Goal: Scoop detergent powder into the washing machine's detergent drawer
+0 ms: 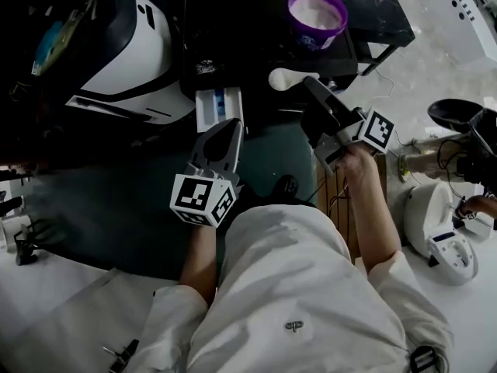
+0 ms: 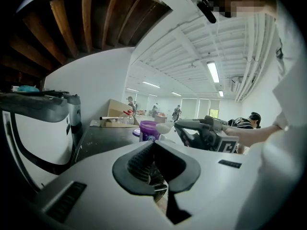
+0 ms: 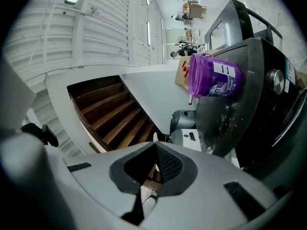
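Detergent drawer [image 1: 203, 112] stands pulled out of the washing machine [image 1: 124, 45] over the dark surface [image 1: 272, 158]; all positions are given from it. The right claw [image 1: 312, 84] is clenched on the handle of the white scoop [image 1: 284, 78], which is carried just right of the drawer's open end. Its long axis runs sideways and its bowl points toward the drawer, so the likely next move is a short carry leftward. The left claw [image 1: 231, 124], closed on nothing, hovers just nearer the person than the drawer, closer to it than the right claw. The purple tub [image 1: 339, 19], open and filled with white powder, sits farther right and beyond the drawer. Whether the scoop bowl or the drawer's compartments hold powder cannot be made out.
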`<state>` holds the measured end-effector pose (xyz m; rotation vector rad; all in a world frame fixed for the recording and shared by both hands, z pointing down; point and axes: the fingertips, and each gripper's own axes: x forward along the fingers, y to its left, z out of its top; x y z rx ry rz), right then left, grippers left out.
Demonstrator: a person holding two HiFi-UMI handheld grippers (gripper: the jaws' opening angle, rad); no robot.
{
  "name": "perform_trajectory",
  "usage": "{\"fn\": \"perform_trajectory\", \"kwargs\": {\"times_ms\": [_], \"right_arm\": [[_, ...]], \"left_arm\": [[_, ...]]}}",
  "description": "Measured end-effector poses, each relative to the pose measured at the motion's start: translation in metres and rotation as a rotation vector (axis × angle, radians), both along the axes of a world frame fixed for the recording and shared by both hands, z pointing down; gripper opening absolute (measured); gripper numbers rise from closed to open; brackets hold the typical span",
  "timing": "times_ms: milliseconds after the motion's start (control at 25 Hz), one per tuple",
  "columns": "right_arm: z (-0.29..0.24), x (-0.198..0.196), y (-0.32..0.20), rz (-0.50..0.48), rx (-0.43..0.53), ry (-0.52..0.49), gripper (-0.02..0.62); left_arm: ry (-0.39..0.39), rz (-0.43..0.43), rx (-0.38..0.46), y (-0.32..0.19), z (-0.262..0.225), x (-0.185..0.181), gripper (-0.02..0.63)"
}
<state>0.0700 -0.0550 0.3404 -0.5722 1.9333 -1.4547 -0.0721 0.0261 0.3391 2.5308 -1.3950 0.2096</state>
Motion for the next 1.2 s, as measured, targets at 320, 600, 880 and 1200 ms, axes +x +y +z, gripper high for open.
{"fn": "perform_trajectory", "kwargs": {"times_ms": [320,600,880,1200], "right_arm": [[0.016,-0.049,0.003,-0.047,-0.018,0.047,0.009],[0.039,-0.079,0.005,-0.080,-0.031,0.111,0.009],[0.058,-0.097,0.003,-0.090,-0.029,0.183,0.009],[0.085,-0.114,0.005,-0.082,-0.030,0.297,0.008]], "left_arm": [[0.003,-0.058,-0.006,0.001,-0.001,-0.048,0.018],[0.011,-0.088,-0.027,0.006,0.009,-0.076,0.020],[0.016,-0.103,-0.047,0.004,0.018,-0.093,0.019],[0.034,-0.096,-0.070,-0.002,0.026,-0.103,0.019]]}}
